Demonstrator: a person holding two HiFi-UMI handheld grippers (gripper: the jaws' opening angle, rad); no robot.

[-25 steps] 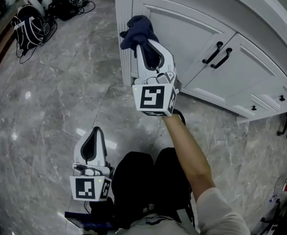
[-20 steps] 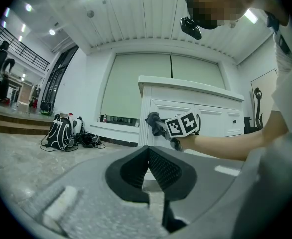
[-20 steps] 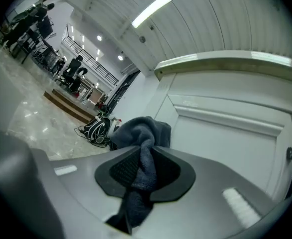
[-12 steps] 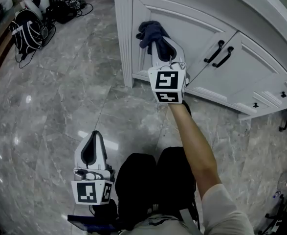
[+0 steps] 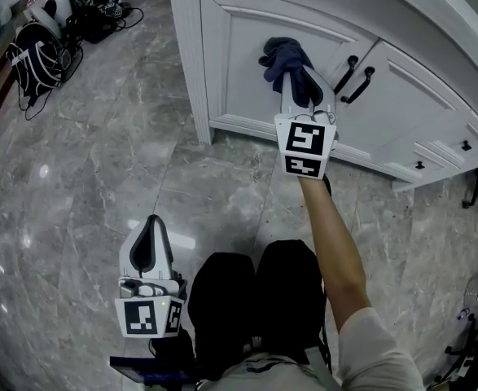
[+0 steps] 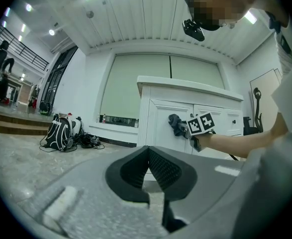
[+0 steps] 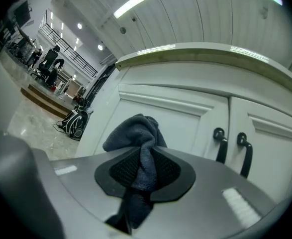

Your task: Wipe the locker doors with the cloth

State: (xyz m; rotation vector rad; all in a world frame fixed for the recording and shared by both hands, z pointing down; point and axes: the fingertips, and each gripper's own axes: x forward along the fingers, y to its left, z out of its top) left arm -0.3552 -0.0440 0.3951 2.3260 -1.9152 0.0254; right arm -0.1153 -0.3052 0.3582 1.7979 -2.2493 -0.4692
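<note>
Cloth pinched in right claw, at locker door; left claw pressed together, empty.

A large indoor hall: polished marble floor, white lockers, railed mezzanine, dumped backpacks.

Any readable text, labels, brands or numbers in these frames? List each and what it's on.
Nothing readable.
Right tongs cube: black-and-white square markers, no letters.
Left tongs cube: same, markers only.
Backpack: any print too small to read.
Cupboard doors, cloth: no print.
</note>
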